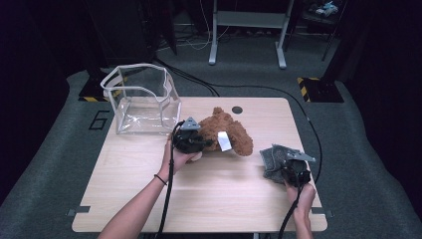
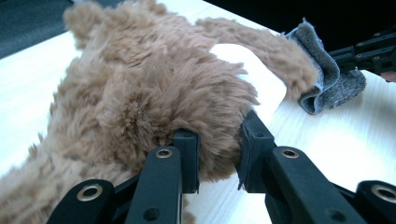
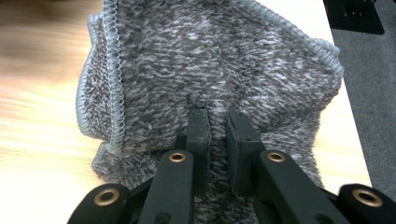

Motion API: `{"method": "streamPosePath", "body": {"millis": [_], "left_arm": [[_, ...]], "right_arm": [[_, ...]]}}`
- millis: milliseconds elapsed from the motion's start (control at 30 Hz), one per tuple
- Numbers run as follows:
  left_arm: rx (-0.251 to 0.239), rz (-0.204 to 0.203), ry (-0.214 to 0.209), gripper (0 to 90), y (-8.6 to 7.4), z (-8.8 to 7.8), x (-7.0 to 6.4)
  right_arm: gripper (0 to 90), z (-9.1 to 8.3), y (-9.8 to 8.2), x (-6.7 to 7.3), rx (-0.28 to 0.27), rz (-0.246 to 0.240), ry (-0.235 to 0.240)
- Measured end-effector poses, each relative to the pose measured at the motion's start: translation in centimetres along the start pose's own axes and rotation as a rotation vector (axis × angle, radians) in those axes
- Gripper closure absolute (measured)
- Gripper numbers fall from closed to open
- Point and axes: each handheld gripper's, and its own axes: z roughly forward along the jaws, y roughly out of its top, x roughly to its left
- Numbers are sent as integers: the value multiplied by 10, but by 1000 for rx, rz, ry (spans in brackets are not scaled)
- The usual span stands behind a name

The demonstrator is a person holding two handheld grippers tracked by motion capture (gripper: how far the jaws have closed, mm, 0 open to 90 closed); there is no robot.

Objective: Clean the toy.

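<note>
The left gripper (image 1: 195, 141) had its jaws pinched on the brown plush toy (image 1: 226, 130), mid-counter (image 1: 149, 199) toward the far edge. Near the right edge, the right gripper (image 1: 288, 167) clamped its narrow jaws on the grey knitted cloth (image 1: 274, 158)

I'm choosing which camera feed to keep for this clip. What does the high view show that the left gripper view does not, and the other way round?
High view alone: the clear plastic bin at the table's far left, both forearms, and the left gripper from above. Left gripper view alone: its fingers pinching the fur up close. Both share the brown plush toy, its white tag, the grey cloth and the right gripper.
</note>
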Motion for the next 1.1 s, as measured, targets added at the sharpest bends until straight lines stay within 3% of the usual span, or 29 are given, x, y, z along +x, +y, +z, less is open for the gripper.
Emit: {"method": "streamPosePath", "body": {"millis": [200, 567, 933, 1100], "left_arm": [[-23, 19, 8, 735, 9, -4, 0], [-84, 32, -28, 739, 23, -15, -6], [-147, 10, -101, 740, 37, -31, -18], [-147, -36, -130, 739, 32, -32, -19]], "right_arm": [[813, 1, -2, -4, 5, 15, -4], [812, 0, -2, -8, 14, 30, -7], [811, -1, 0, -10, 16, 19, -9], [808, 0, 0, -8, 22, 29, -10]]}}
